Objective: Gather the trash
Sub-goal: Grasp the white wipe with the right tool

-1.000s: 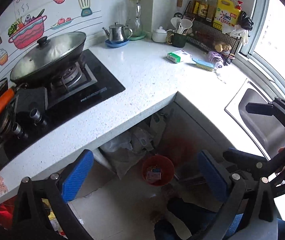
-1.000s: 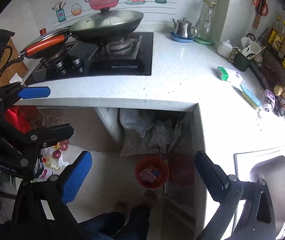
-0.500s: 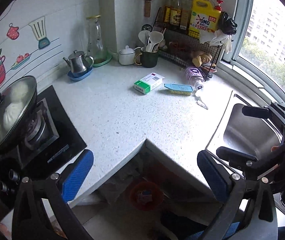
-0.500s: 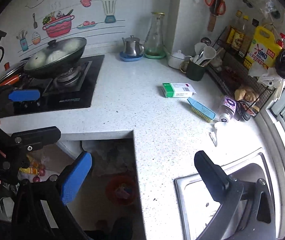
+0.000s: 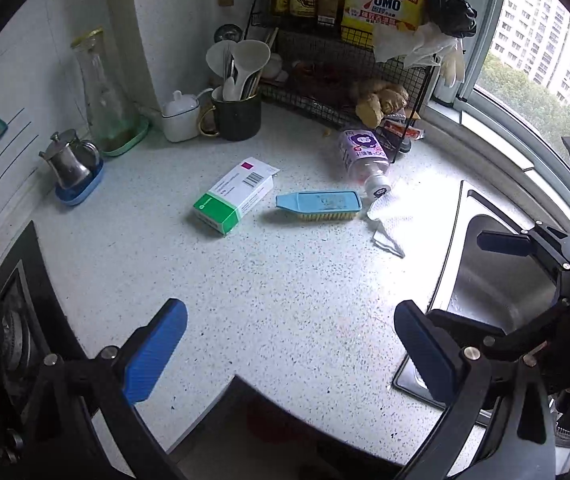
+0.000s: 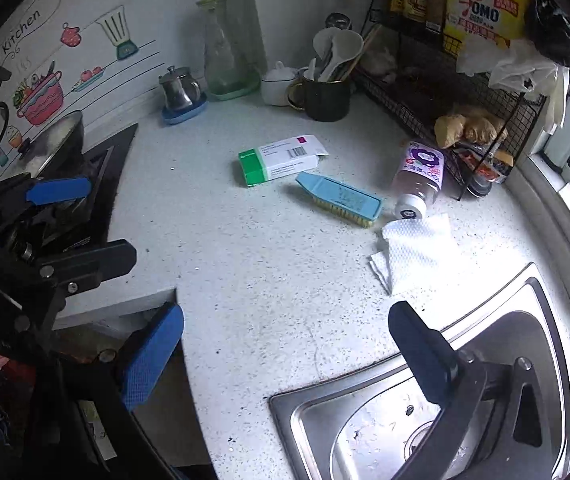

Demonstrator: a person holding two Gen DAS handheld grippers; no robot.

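The left claw [image 5: 291, 354] hangs over the near part of the speckled counter [image 5: 269, 280], its blue pads spread wide with nothing between them. The right claw [image 6: 285, 354] is likewise released and empty, held over the counter's edge where it meets the sink [image 6: 385, 420]; its right finger is above the sink rim.

The trash lies well ahead of both claws, toward the back corner. A green-and-white box [image 5: 235, 195] rests flat on the counter, one end flap open. Just to its right lies a blue brush [image 5: 319, 205], bristles toward the claws. Beyond the brush's far end a bottle [image 5: 363, 156] with a purple label lies on its side, white cap pointing toward the claws, its base against the wire rack [image 5: 345, 60]. A crumpled white tissue [image 5: 391, 218] lies just in front of the cap, next to the brush tip and near the sink; in the right wrist view it is the piece nearest the right claw, ahead of its right finger.

Behind the box stand a dark mug [image 5: 237, 114] of utensils, a white pot [image 5: 180, 114], a glass carafe [image 5: 103, 92] and a small metal kettle [image 5: 69, 160]. The hob [image 6: 97, 184] lies to the left.
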